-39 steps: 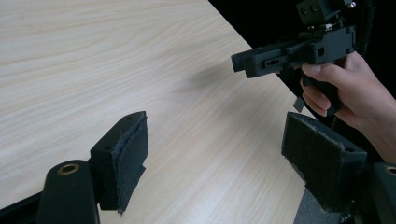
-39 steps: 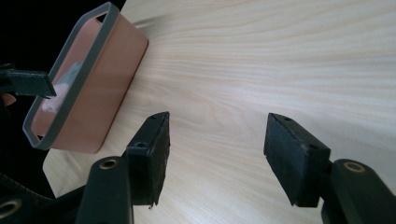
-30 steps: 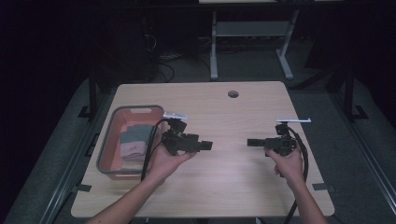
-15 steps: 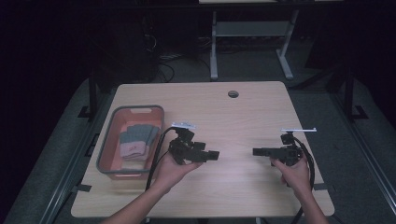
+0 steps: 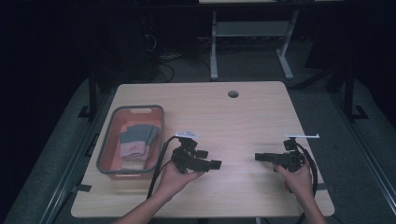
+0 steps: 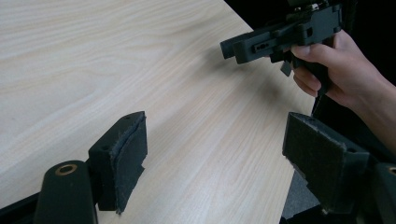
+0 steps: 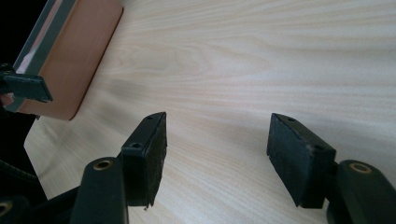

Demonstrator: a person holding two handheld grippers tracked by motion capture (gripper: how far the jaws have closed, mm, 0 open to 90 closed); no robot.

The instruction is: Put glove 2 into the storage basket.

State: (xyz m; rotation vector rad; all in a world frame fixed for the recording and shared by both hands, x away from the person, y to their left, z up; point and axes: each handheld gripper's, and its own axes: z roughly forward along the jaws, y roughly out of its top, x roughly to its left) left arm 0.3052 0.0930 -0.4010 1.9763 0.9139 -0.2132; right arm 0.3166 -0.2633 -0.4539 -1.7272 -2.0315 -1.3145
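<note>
Since a second ago both hands have sunk toward the near edge of the table (image 5: 261, 112), the left gripper (image 5: 215, 164) drawing away from the basket (image 5: 105, 154) and the right gripper (image 5: 258, 157) slipping nearer the person.

Both grippers now point at each other across bare wood. The left gripper's jaws stand wide with nothing between them, and the right gripper's jaws are likewise spread and empty.

Count: two grippers, two hands, one basket, one round hole (image 5: 233, 94) in the tabletop at twelve o'clock.

The basket sits at nine o'clock from the left gripper, holding folded cloths (image 5: 135, 141), grey over pink; their number cannot be told.

No writing is legible anywhere.
</note>
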